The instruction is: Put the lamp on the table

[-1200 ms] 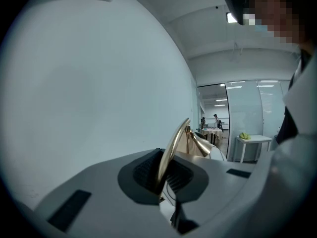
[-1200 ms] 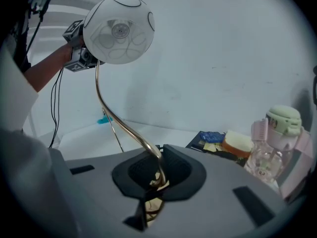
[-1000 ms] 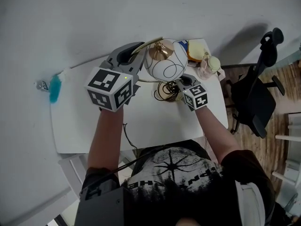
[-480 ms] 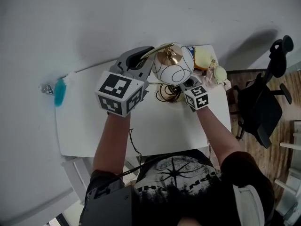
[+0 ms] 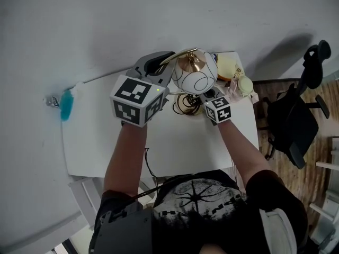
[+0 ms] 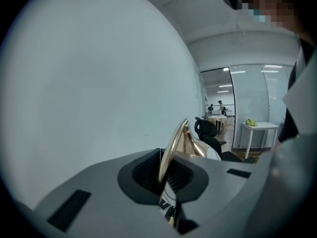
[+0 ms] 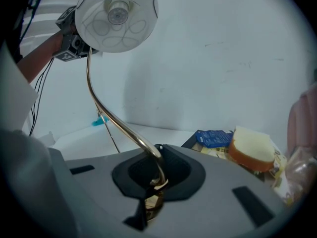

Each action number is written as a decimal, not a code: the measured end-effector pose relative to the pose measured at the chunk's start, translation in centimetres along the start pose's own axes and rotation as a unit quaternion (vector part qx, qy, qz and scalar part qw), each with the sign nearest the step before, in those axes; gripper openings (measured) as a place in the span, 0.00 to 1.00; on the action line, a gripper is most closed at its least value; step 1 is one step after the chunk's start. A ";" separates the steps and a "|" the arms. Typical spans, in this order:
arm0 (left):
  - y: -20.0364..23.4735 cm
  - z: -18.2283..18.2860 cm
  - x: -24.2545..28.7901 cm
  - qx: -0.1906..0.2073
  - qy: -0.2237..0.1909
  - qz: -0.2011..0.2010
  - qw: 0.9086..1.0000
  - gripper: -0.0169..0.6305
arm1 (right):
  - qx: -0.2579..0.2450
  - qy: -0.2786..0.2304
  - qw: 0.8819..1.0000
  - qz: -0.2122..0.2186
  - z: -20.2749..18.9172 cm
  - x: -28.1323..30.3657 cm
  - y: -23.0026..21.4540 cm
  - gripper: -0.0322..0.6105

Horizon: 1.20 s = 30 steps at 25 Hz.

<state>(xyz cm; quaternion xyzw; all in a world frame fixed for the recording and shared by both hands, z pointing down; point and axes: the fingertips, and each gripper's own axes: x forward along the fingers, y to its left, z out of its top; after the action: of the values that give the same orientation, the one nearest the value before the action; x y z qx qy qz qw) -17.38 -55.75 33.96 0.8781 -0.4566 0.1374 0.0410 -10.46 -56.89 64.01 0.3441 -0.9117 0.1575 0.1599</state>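
Brass-stemmed lamp [image 5: 194, 73] sits upright at the back of the white bench [image 5: 90, 142], left gripper [image 5: 159, 63] clamped on its upper stem and right gripper [image 5: 207, 95] clamped near its base, likely to steady the set-down.

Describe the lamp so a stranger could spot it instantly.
Start at the white table against the wall. At its far edge, the left tool and right tool both grip the lamp. Unlike the yellow items beside it, it has a round white shade with thin black loops on a curved brass stem.
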 end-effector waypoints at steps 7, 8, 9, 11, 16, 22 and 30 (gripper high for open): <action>-1.0 0.0 1.0 0.003 0.015 -0.017 1.000 0.05 | 0.011 -0.024 1.000 -0.001 -0.4 -0.2 -0.3 0.08; -1.1 0.0 1.2 0.004 0.017 -0.019 1.000 0.05 | 0.014 -0.024 1.000 -0.001 -0.5 -0.3 -0.3 0.08; -1.3 0.0 1.3 0.005 0.018 -0.021 1.000 0.05 | 0.018 -0.023 1.000 0.001 -0.6 -0.3 -0.3 0.08; -1.4 0.0 1.5 0.005 0.019 -0.024 1.000 0.05 | 0.031 -0.020 0.999 0.008 -0.7 -0.4 -0.4 0.08; -1.8 0.0 2.0 0.006 0.023 -0.030 0.999 0.05 | 0.043 -0.008 0.999 0.020 -1.1 -0.4 -0.4 0.09; -2.6 0.0 2.3 0.006 0.026 -0.045 0.999 0.05 | 0.039 -0.003 0.999 0.005 -1.1 -0.7 -0.7 0.23; -3.1 -0.1 2.4 0.007 0.024 -0.050 0.998 0.05 | 0.029 -0.002 1.000 -0.005 -1.8 -2.1 -0.8 0.30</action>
<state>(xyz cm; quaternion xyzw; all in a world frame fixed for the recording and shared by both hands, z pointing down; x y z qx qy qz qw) -13.58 -55.79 34.86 0.8967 -0.4097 0.1592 0.0524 -8.09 -55.59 64.97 0.3531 -0.9054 0.1828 0.1488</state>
